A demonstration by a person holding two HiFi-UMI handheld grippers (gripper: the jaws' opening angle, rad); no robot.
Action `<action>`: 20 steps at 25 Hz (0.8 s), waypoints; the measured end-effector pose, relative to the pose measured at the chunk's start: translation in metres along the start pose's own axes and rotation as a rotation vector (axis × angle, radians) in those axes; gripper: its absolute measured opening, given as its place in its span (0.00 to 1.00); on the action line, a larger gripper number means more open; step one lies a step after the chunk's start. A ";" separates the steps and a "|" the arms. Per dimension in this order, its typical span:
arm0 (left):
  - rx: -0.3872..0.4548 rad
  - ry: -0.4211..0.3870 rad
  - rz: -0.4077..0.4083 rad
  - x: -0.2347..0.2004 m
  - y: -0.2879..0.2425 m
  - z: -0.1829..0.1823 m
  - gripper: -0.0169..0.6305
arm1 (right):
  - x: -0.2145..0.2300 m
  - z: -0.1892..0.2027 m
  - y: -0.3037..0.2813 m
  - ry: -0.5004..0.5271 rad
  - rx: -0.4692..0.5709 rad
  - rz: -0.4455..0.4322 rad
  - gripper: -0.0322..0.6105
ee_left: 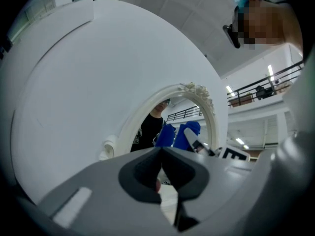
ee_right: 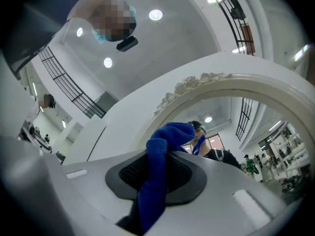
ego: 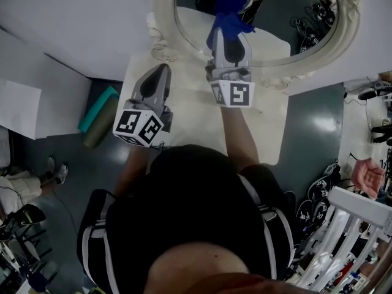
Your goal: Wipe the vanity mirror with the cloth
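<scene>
The oval vanity mirror with a carved cream frame stands at the back of the white table. My right gripper is shut on the blue cloth, which is bunched against the lower left of the glass. In the right gripper view the cloth hangs out between the jaws of that gripper, under the mirror frame. My left gripper hovers over the table's left part, short of the frame, shut and empty. In the left gripper view its jaws meet, with the mirror and cloth beyond.
A teal roll and an olive roll lie on the dark floor left of the table. A person's hand and a white rack are at the right. Shoes sit at the far left.
</scene>
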State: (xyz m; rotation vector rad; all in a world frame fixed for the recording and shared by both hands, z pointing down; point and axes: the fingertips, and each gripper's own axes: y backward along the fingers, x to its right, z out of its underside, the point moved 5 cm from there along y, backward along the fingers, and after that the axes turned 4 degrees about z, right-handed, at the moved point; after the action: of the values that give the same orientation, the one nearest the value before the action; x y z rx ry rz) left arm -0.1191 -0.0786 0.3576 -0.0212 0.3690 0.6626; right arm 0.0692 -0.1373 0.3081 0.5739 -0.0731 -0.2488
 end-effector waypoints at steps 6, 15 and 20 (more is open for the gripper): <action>-0.024 0.004 0.060 0.016 -0.019 0.010 0.04 | 0.059 -0.020 0.052 -0.043 0.004 0.162 0.17; -0.065 0.000 0.107 0.040 -0.042 0.026 0.04 | 0.160 0.031 0.136 -0.068 -0.111 0.496 0.17; -0.097 -0.006 0.111 0.036 -0.050 0.020 0.04 | 0.190 0.046 0.139 -0.124 -0.106 0.630 0.17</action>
State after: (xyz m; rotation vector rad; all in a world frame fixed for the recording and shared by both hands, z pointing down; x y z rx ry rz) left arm -0.0555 -0.0940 0.3590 -0.0918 0.3337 0.7895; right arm 0.2764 -0.0974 0.4227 0.4057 -0.3513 0.3238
